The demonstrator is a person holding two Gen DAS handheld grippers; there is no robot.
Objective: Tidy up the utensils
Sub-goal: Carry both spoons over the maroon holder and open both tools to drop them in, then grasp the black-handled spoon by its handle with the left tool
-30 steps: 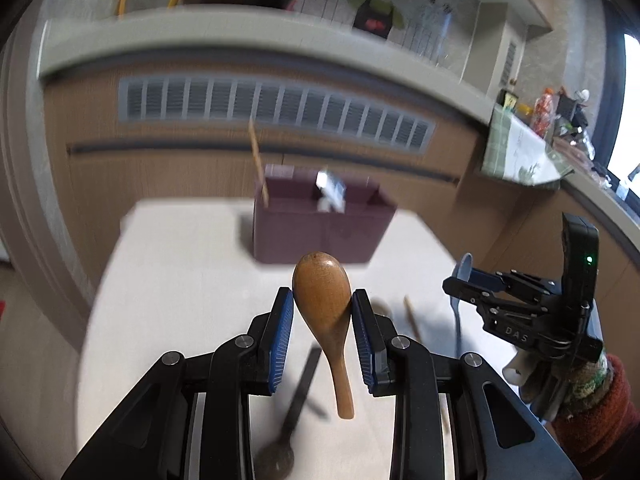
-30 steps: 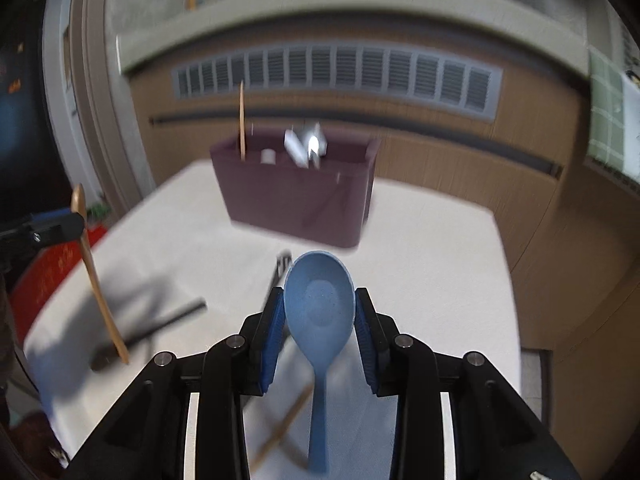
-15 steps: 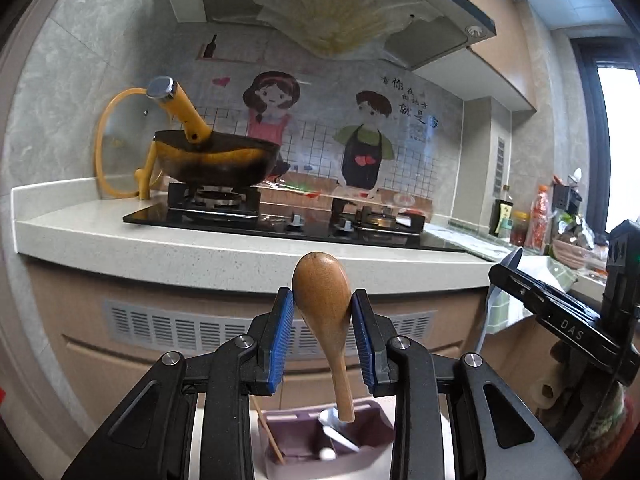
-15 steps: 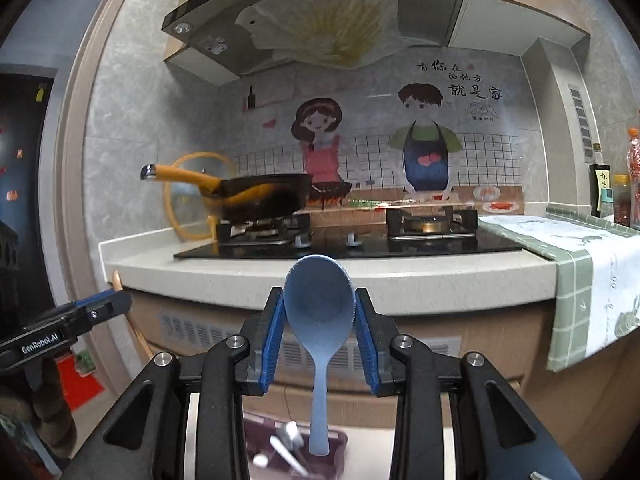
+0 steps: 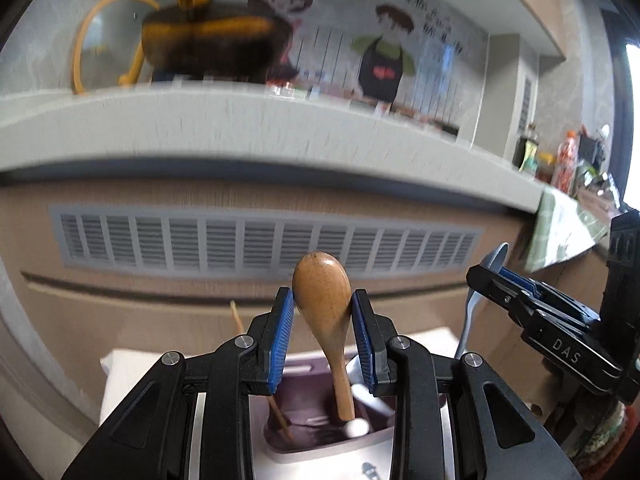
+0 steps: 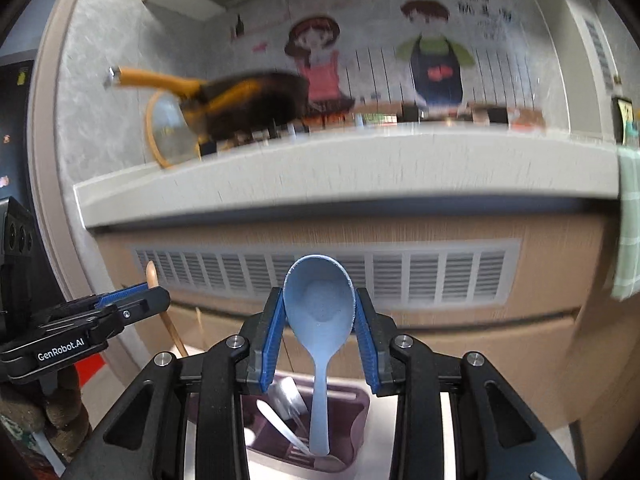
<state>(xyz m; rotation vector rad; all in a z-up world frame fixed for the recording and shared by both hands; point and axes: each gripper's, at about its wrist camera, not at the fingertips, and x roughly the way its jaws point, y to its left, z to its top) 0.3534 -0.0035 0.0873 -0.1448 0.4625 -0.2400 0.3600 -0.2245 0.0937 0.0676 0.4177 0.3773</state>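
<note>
My left gripper (image 5: 323, 334) is shut on a wooden spoon (image 5: 325, 316), bowl up, handle hanging down over the purple utensil holder (image 5: 320, 438). My right gripper (image 6: 319, 334) is shut on a blue spoon (image 6: 319, 322), bowl up, handle end just above the same holder (image 6: 352, 412). The holder has white and metal utensils (image 6: 286, 412) and a chopstick (image 5: 276, 404) in it. The right gripper also shows at the right of the left wrist view (image 5: 532, 304), and the left gripper at the left of the right wrist view (image 6: 120, 308).
The holder stands on a white table (image 5: 120, 380). Behind it is a cabinet front with a vent grille (image 5: 264, 244) under a grey countertop (image 5: 240, 128). A dark pan with a yellow handle (image 6: 240, 100) sits on the stove.
Both grippers have tilted down from the level stove view. The holder has come back into view larger and closer below both spoon handles. Both spoons stay gripped.
</note>
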